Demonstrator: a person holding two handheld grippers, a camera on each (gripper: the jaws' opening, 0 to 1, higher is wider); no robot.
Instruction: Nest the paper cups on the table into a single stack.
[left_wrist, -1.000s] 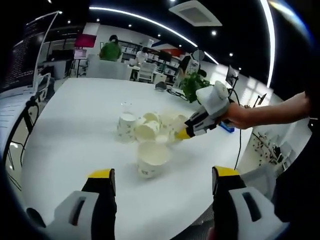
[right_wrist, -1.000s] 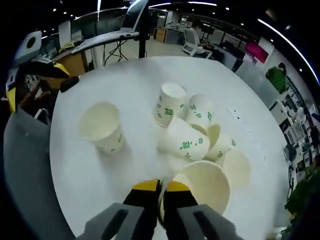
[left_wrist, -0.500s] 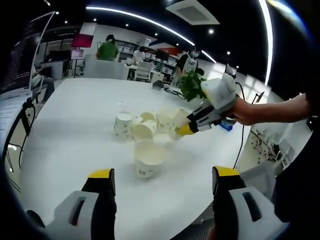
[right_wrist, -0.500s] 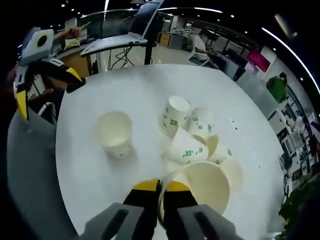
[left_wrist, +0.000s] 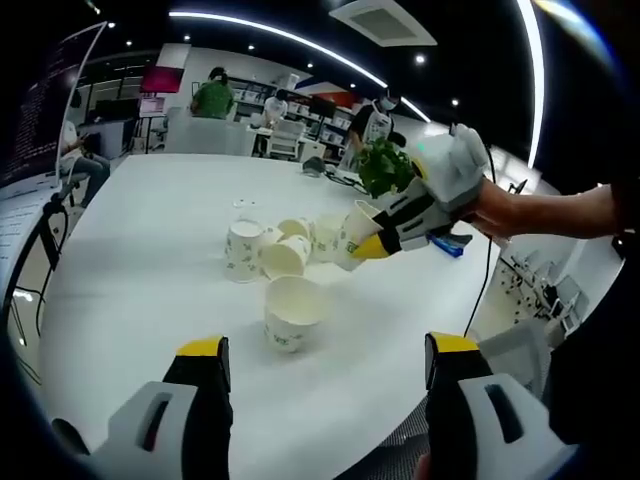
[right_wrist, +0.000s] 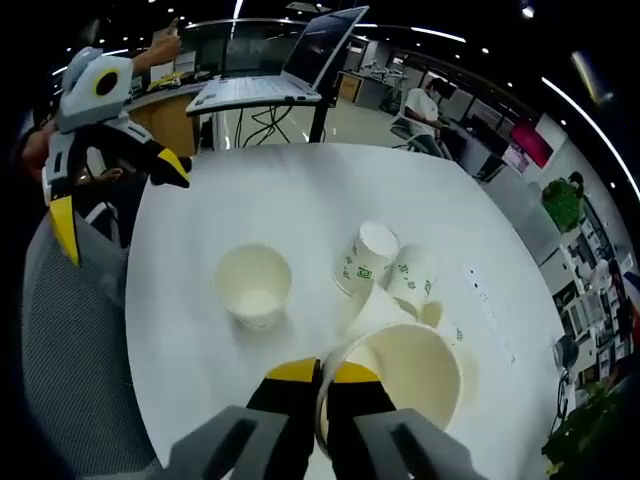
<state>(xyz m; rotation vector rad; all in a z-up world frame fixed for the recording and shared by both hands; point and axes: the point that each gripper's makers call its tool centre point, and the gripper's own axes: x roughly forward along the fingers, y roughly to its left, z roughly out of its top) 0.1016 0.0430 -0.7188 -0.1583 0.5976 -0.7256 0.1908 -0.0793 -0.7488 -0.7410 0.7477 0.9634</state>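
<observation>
- Your right gripper is clamped on the rim of a cup: in the right gripper view the yellow-tipped jaws stand almost together with the cup's wall pinched between them, its open mouth facing the camera.
- In the left gripper view that same gripper comes in from the right, held by your hand, with the held cup raised clear of the table and tilted, just beside the cluster.
- Your left gripper is wide apart and holds nothing; its two yellow-tipped jaws rise at the bottom of its own view, low over the near edge of the table.
- In the right gripper view the left gripper shows at upper left, off the table's edge, jaws spread.
- One lone cup stands upright, mouth up, apart from the others and nearest your left gripper; in the right gripper view it sits left of the held cup.
- The cluster of remaining cups lies mid-table, some upright, some tipped on their sides and touching; green print shows on them.
- In the right gripper view the cluster lies just past the held cup, partly hidden by its rim, so you cannot count it exactly.
- A laptop stands open on a stand past the table.
- A plant shows behind your right gripper.
</observation>
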